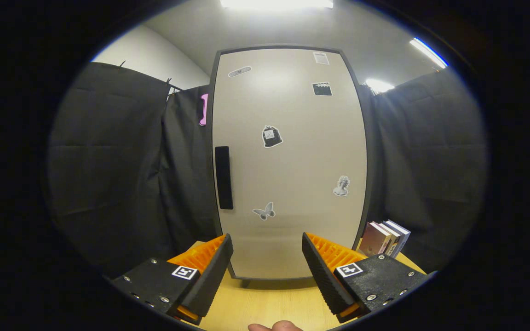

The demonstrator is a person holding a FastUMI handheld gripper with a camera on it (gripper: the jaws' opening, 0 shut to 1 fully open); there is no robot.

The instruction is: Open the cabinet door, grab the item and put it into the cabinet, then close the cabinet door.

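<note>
3 ceiling lights (pixel 276 3) blown out, soft glare on upper cabinet door (pixel 288 115). Strong fisheye bowing at edges. Focus sharp, black cloth (pixel 108 161) dim.

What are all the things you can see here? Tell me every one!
cabinet: one, pale beige door with a dark frame, shut, standing on the table beyond the fingers
handle: one, black, upright bar on the door's left side
stickers: several, black, white and grey, scattered over the door
books: a few, standing together right of the cabinet
table: one, light wood, under the cabinet
hand-held gripper: one, fingers open, nothing between them
fingertip: person's, below the gripper
</note>
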